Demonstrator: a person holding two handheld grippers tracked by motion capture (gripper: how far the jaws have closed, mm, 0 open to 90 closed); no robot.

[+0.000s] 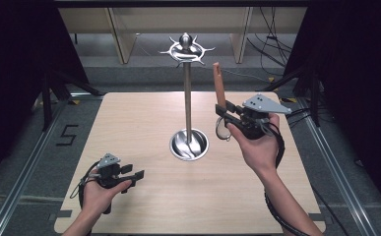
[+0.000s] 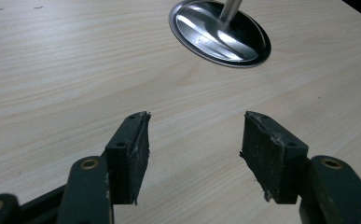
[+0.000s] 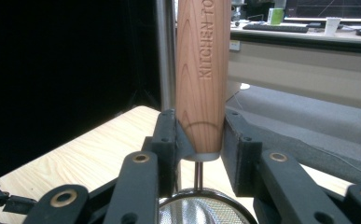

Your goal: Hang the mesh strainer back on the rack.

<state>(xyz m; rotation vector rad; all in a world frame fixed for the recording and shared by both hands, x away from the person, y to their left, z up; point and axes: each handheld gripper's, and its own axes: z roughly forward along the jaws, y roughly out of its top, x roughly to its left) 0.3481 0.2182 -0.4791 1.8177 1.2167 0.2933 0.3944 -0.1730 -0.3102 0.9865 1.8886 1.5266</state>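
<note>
Grey floor (image 1: 30,142) – black curtains (image 1: 15,44) – wooden table (image 1: 129,128).

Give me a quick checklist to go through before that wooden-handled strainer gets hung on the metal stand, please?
1. Right gripper clamped on the strainer's wooden handle: ok.
2. Handle upright, top end free above the jaws: ok.
3. Stand upright in the middle of the table: ok.
4. Hooks at the stand's top free of other things: ok.
5. Hanging hole in the handle's tip: cannot tell.
6. Left gripper open, holding nothing, low over the table away from the stand: ok.
</note>
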